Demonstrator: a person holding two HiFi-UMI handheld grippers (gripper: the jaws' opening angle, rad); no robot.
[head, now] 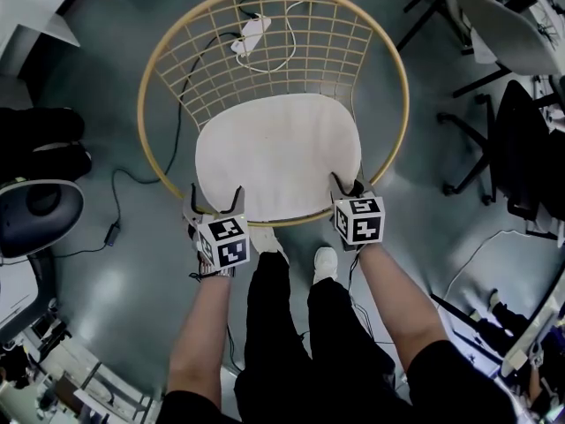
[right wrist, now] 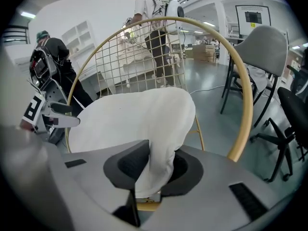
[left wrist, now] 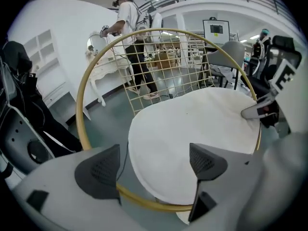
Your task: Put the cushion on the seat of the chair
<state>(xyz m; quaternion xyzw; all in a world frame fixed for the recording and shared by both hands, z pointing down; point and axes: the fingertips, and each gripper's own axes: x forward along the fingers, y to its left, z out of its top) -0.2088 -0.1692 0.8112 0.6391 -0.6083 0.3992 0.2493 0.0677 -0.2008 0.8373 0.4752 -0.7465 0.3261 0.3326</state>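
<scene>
The soft, white, round cushion (head: 278, 153) lies on the seat of the round gold wire chair (head: 142, 104). My right hand-held gripper (head: 347, 185) pinches its front edge, which folds like cloth. I think it is light and floppy, so the edge is a good place to hold. My left hand-held gripper (head: 216, 197) is spread wide and holds nothing.
</scene>
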